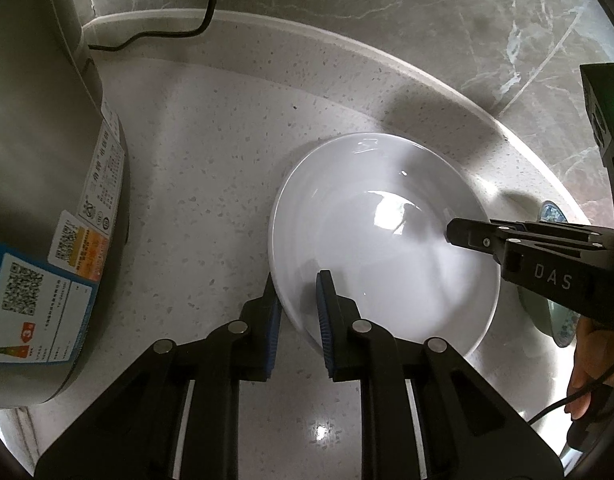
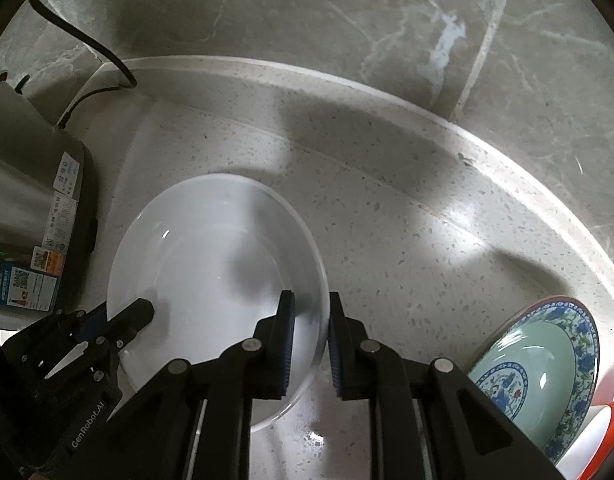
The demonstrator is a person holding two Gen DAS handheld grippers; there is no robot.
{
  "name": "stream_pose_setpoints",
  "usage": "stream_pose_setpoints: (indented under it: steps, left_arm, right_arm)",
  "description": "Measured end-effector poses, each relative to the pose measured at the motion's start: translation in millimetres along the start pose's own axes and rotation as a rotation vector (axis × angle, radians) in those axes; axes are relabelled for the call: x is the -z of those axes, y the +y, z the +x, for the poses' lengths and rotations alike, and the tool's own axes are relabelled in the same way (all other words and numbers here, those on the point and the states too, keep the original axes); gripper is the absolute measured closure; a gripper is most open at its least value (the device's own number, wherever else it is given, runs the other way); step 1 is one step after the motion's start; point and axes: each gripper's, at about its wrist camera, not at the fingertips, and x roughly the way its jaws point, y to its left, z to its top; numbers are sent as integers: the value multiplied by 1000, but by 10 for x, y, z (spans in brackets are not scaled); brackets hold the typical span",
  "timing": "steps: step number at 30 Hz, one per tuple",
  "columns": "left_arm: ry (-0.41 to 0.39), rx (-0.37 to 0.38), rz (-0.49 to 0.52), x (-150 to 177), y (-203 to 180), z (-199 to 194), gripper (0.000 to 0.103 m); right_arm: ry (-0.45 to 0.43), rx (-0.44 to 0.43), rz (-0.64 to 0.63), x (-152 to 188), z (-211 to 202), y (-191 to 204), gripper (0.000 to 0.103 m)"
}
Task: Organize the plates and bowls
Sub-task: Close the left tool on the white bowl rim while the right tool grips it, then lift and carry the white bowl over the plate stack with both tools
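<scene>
A tall grey metal appliance with printed labels (image 1: 47,184) stands left of the shallow white ceramic plate (image 1: 371,240), which rests on the pale speckled stone counter (image 1: 195,152). The left gripper (image 1: 297,304) is clenched on the plate's left rim, one pad inside, one outside. The right gripper (image 2: 310,328) likewise clamps the plate's right rim. Right of the plate, well apart, lies a green plate with blue floral border (image 2: 547,364).
</scene>
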Motion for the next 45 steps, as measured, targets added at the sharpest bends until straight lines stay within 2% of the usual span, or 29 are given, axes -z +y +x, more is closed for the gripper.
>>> stream_pose_setpoints:
  steps: [14, 26, 34, 45]
  left_arm:
    - [-44, 8, 23, 89, -73, -349, 88]
    - [-86, 31, 65, 361, -208, -897, 88]
    - [-105, 56, 109, 640, -404, -1237, 88]
    - [-81, 116, 208, 1142, -747, -1512, 87]
  right_arm:
    - [-54, 0, -20, 100, -263, 7, 86]
    - [-114, -5, -21, 427, -738, 1, 87]
    - [-158, -14, 10, 853, -1103, -57, 87]
    - [-197, -18, 68, 1479, -1467, -283, 87]
